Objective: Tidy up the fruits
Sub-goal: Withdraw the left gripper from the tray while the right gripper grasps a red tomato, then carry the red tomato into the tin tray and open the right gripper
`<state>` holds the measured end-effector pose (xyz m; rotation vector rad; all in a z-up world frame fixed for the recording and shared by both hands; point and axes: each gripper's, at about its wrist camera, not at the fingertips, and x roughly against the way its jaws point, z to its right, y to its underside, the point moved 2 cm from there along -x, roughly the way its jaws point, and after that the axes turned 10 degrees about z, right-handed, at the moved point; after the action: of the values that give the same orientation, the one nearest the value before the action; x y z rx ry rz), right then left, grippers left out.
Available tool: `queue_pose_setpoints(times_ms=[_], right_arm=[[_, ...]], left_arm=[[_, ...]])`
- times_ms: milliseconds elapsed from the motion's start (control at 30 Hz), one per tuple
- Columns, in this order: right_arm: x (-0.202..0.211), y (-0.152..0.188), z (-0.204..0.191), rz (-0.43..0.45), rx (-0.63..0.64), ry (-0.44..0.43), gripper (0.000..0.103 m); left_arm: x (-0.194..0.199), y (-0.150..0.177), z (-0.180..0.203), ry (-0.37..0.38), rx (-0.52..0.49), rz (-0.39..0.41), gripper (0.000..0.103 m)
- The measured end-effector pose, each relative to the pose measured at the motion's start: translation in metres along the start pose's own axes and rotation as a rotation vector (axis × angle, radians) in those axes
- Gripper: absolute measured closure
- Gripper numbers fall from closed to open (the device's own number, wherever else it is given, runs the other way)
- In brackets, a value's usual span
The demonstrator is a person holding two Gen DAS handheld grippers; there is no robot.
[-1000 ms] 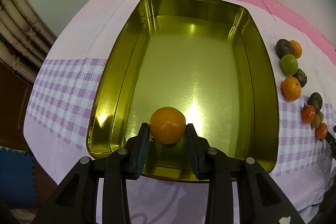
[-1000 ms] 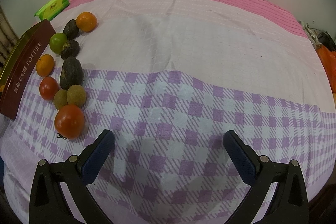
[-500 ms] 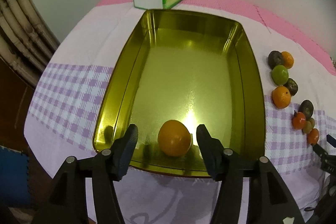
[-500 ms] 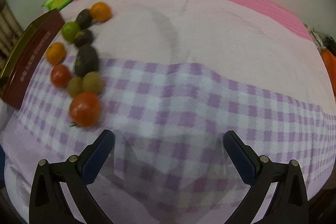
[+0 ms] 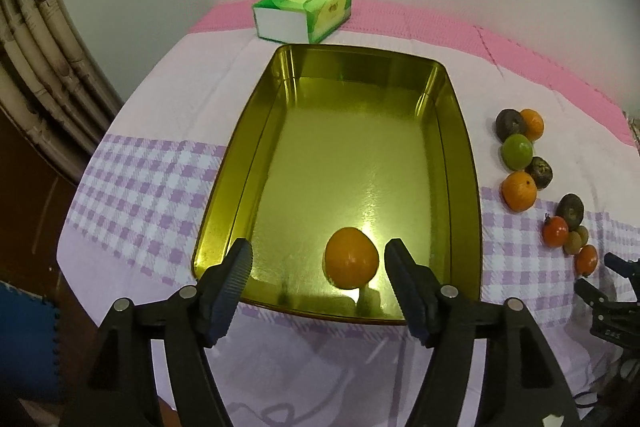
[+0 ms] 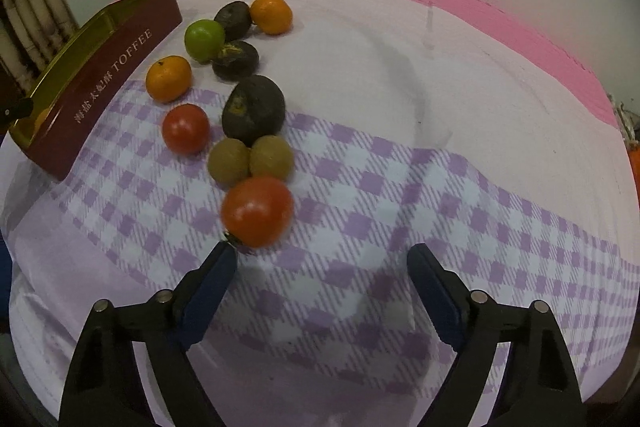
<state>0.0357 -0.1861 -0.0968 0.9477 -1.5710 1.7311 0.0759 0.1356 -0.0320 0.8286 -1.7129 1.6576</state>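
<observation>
From the left wrist camera, the left gripper hangs over the near end of one golden tin tray. Its jaws are opening; one orange lies between them on the tray floor, nearer to the right finger, and neither pad touches it. Behind the tray stands one green tissue box. On the checked cloth to the right of the tray there is a row of fruits. I count nine: two more oranges, one green fruit, three dark ones, two red tomatoes and one small brownish fruit, but the last ones are small and overlap, so this count is not sure. At the right edge some black parts of the other tool are cut off.

From the right wrist camera, the right gripper is over the cloth, its jaws are closing, and nothing is between them. The nearest tomato lies just beyond the left fingertip. Here the fruits are clear: two oranges, one green fruit, three dark fruits, two tomatoes and two brownish fruits, ten together. The tray shows its dark red side with the word TOFFEE; its inside is mostly hidden. The tissue box is partly behind it.
</observation>
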Motion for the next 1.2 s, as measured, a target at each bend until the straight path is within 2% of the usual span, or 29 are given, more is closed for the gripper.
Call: queue_pose_setpoints(times_ms=[100,167,400,767,1200], right_arm=[[-0.004,-0.007,-0.007,0.004,0.005,-0.006,0.017],[-0.003,-0.008,-0.018,0.003,0.011,-0.025,0.026],[-0.006,-0.016,-0.028,0.013,0.020,-0.037,0.038],[-0.008,-0.024,-0.030,0.026,0.006,-0.044,0.068],[0.021,-0.018,-0.013,0.043,-0.005,-0.049,0.069]], left_arm=[[0.005,-0.001,-0.002,0.002,0.015,0.011,0.036],[0.008,-0.002,-0.004,0.003,0.026,0.018,0.034],[0.015,-0.001,-0.014,-0.007,0.059,0.034,0.030],[0.022,0.002,-0.035,-0.031,0.138,0.035,0.025],[0.021,0.002,-0.051,-0.052,0.201,0.034,0.015]])
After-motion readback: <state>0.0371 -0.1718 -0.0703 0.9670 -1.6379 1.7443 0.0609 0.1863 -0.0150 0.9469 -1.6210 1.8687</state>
